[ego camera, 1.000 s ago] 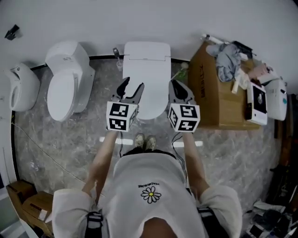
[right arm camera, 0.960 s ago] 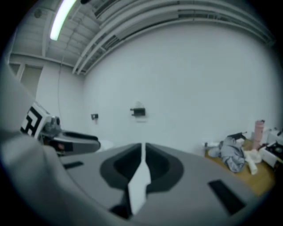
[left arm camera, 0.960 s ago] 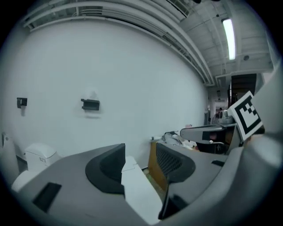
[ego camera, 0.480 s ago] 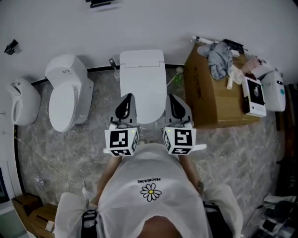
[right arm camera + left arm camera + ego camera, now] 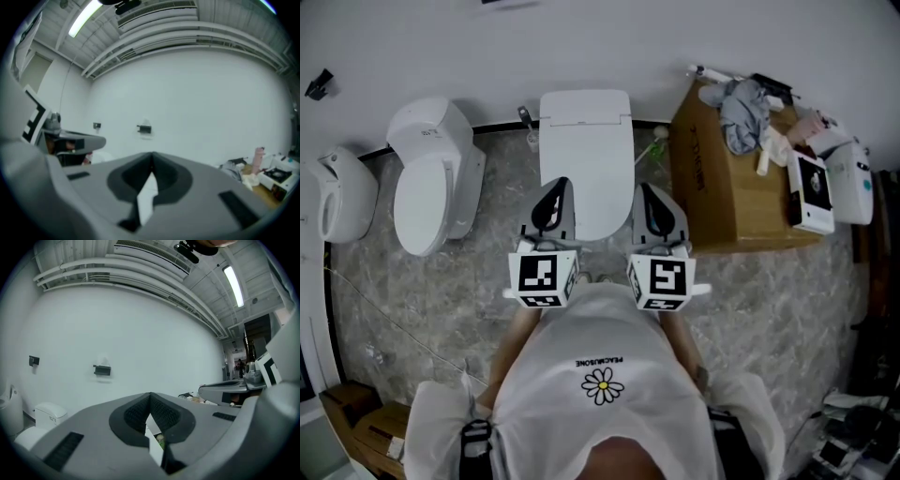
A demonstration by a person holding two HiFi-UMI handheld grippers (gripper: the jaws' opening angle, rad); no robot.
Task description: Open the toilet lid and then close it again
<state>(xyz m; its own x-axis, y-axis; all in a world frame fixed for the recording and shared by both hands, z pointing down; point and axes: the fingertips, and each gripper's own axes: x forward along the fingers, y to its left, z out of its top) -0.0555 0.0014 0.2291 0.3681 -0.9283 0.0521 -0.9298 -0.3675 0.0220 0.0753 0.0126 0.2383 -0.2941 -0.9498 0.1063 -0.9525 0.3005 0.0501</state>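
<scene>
Lid (image 5: pixel 586 159) lies flat down on the toilet (image 5: pixel 586 105) at the wall, between a second toilet (image 5: pixel 431 178) and a box (image 5: pixel 722 192). Risk, as I judge it: if the lid is to go up from here, shut tips cannot hook its smooth front edge and would likely skate off, and a lid lifted on so thin a hold could drop and slam. Left tongs (image 5: pixel 555 192) and right tongs (image 5: pixel 649 195) are both pressed together with nothing between the pads, held about level over the lid's near end, not touching it.
</scene>
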